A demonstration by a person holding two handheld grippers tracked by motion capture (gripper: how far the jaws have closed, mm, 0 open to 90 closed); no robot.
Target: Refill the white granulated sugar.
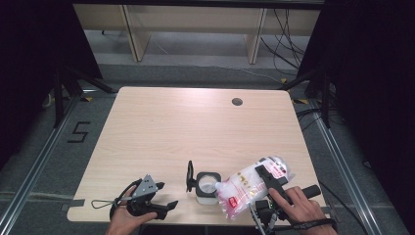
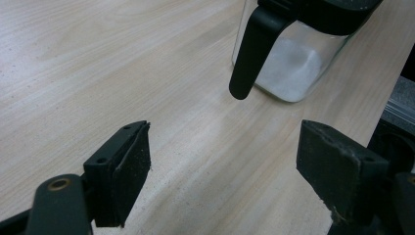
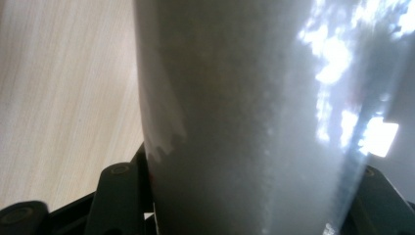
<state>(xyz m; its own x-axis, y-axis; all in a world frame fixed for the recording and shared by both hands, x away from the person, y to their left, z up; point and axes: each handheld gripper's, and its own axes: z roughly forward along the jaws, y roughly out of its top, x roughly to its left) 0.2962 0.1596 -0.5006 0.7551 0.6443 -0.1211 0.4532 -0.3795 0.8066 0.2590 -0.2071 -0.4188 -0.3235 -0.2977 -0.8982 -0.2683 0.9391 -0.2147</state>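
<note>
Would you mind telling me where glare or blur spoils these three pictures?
High view: evenly lit and sharp on the table, dark at both sides. Left gripper view: the near tongs are slightly soft; the jar and its black flap are sharper. Right gripper view: the plastic bag sits too close, blurred, with white glare patches at upper right.
</note>
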